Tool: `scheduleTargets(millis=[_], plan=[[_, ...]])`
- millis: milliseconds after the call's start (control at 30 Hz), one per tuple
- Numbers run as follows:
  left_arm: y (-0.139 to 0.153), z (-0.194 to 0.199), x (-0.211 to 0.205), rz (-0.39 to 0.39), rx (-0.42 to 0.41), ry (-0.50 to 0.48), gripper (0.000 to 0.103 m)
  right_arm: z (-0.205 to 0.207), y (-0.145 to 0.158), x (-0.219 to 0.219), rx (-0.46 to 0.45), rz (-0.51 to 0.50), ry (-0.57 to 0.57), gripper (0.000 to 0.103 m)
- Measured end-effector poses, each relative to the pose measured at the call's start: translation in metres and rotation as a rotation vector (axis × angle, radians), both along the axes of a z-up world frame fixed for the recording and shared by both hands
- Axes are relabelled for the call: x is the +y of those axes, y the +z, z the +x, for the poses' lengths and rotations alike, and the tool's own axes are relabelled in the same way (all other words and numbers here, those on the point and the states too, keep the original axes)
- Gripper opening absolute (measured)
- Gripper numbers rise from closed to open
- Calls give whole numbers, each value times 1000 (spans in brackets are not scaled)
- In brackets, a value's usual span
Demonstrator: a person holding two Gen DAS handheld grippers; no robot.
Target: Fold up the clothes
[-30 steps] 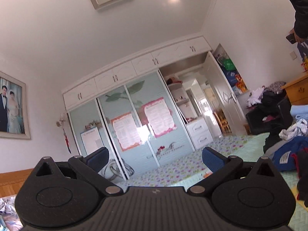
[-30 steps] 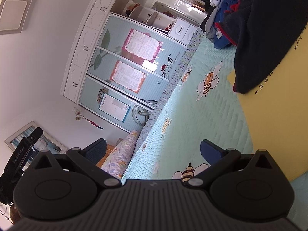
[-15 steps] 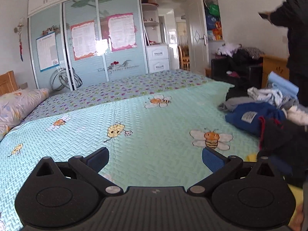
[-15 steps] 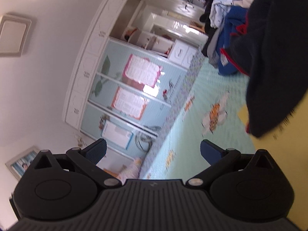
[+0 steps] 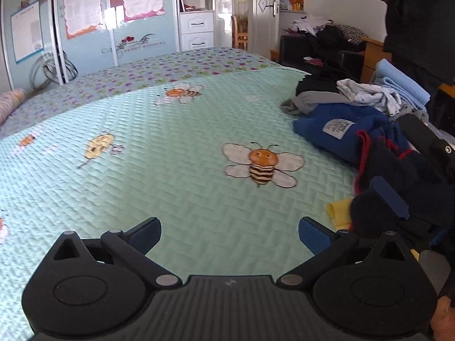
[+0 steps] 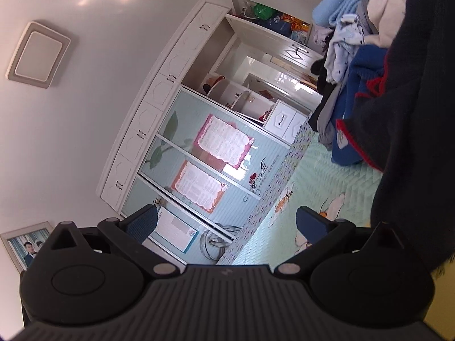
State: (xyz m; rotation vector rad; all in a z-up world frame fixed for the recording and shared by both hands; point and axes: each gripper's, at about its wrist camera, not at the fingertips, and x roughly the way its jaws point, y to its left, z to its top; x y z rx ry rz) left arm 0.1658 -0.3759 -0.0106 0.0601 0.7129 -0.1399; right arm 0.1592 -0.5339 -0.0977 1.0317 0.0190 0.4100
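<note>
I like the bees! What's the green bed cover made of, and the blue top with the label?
The green bed cover looks like quilted cotton-type fabric: matte, stitched in a zigzag pattern, with bees on it. The blue top seems to be thick fleece or knit, soft and fuzzy-looking, with a sewn-on label. Exact fibres can't be told.

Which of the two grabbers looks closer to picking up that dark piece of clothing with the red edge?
Probably the right gripper: the dark garment with red trim hangs right beside its open fingers. The left gripper, also open, faces bare bedspread.
</note>
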Motion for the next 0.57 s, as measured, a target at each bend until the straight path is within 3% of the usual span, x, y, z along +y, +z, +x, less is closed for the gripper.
scheduleTargets(millis=[167, 333, 567], plan=[[-10, 6, -18, -15, -13, -76, 103, 1, 8, -8, -37, -80, -53, 103], [-16, 18, -31, -70, 13, -138, 103, 4, 6, -15, -30, -71, -64, 103], [-22, 14, -58, 11, -81, -234, 103, 2, 9, -26, -44, -92, -101, 103]])
